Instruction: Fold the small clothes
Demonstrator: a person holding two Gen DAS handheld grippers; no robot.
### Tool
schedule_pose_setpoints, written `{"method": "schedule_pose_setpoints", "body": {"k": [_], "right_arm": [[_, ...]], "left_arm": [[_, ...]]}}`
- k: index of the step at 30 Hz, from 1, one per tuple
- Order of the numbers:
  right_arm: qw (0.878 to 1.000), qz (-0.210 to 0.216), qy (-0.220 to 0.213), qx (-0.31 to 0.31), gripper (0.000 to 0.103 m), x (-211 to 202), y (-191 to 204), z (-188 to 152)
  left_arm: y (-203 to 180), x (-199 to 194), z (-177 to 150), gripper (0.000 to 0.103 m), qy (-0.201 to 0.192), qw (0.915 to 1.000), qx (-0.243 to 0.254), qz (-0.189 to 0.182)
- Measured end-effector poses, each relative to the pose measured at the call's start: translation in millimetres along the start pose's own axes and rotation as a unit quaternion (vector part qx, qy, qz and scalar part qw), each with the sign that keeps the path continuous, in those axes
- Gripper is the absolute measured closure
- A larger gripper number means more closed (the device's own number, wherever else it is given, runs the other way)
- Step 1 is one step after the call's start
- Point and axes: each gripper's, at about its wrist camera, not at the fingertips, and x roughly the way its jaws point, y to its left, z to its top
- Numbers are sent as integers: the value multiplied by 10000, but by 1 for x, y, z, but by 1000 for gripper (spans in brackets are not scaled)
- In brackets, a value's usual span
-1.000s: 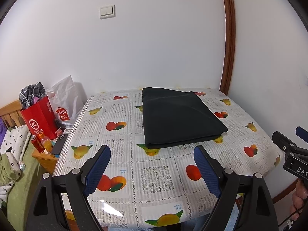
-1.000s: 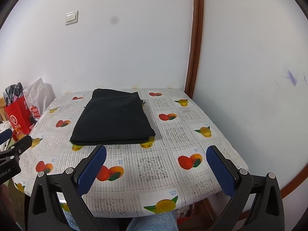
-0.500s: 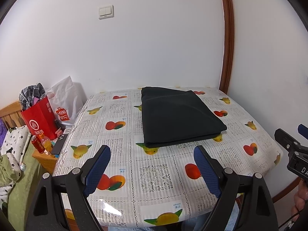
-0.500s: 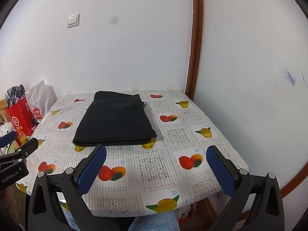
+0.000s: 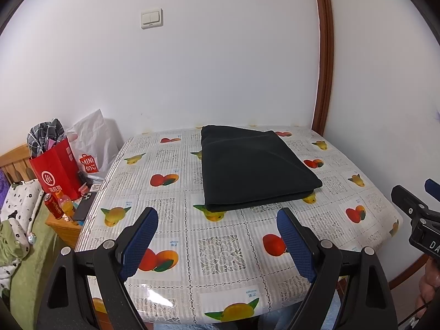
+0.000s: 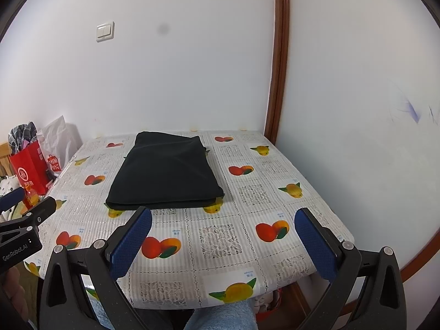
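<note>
A dark folded garment [image 5: 253, 167] lies flat on the fruit-print tablecloth [image 5: 220, 247], towards the far side of the table; it also shows in the right wrist view [image 6: 167, 173]. My left gripper [image 5: 217, 236] is open and empty, held above the near part of the table, short of the garment. My right gripper [image 6: 224, 236] is open and empty, also over the near edge. Each gripper shows at the edge of the other's view: the right one [image 5: 418, 214], the left one [image 6: 22, 222].
White walls meet at a brown corner trim [image 5: 324, 55] behind the table. Left of the table stand a red shopping bag [image 5: 55, 170], a white bag [image 5: 93, 143], a bedside stand with a can and a bottle [image 5: 59, 206], and a bed with clothes [image 5: 16, 220].
Both grippers have drawn back and risen slightly; the garment and table sit a little lower and further in view. Jaws stay open. The garment has not moved.
</note>
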Motion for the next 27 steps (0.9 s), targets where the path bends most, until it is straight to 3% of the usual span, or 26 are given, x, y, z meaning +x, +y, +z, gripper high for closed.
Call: {"method": "schedule_pose_setpoints", "body": {"k": [27], "right_arm": [[10000,-12,31,0,1,2,-3,4]], "left_arm": [[0,-1,4,15,-15,10000,10,-12]]}}
